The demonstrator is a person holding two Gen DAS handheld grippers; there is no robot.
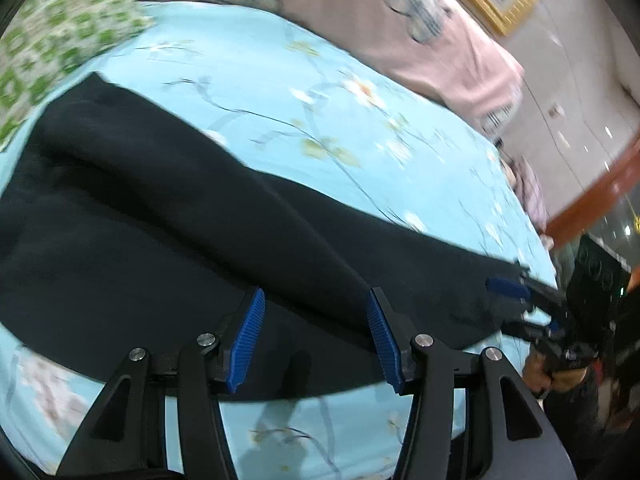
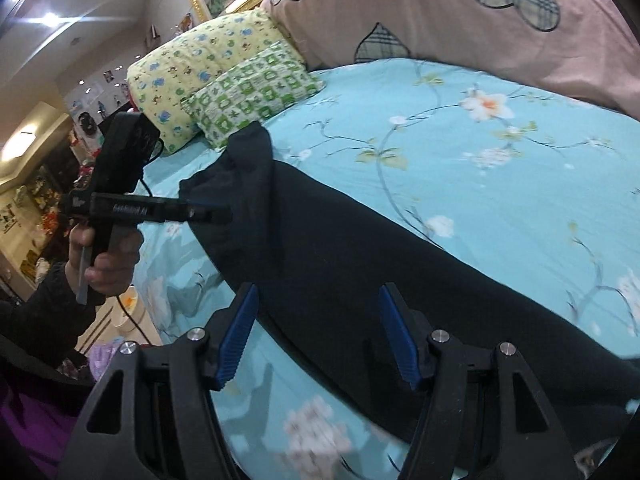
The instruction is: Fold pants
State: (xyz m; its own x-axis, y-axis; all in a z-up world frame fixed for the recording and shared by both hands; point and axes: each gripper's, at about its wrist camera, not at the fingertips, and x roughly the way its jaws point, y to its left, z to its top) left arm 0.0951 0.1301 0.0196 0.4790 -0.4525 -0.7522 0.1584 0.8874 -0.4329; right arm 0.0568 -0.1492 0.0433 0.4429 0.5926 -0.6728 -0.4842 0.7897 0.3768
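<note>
Left claw [image 1: 316, 336]: its 2 blue pads stand wide apart and grip nothing; it hovers over the near edge of the pants, close to 1 end of the garment as the right wrist view shows it.
Pants [image 1: 168, 216]: black, lying stretched lengthwise across the bed, long and narrow, with a soft ridge running along the middle. It looks as if the 2 legs already lie 1 on the other, though the dark cloth hides the layers, so I cannot be sure.
Bed [image 1: 340, 128]: light blue sheet with a flower print, carrying the pants; a green-patterned pillow [image 2: 256, 92] and a pink quilt [image 2: 460, 16] sit toward the head, clear of the garment.
Right claw [image 2: 316, 332]: pads likewise spread, nothing between them; it hangs above the near edge of the pants toward the opposite end.
Done so far: at most the lengthwise lay-out, by my reading.
Left to do: the crosswise folds; neither claw has hold of any cloth, so a grasp at an end comes first.
</note>
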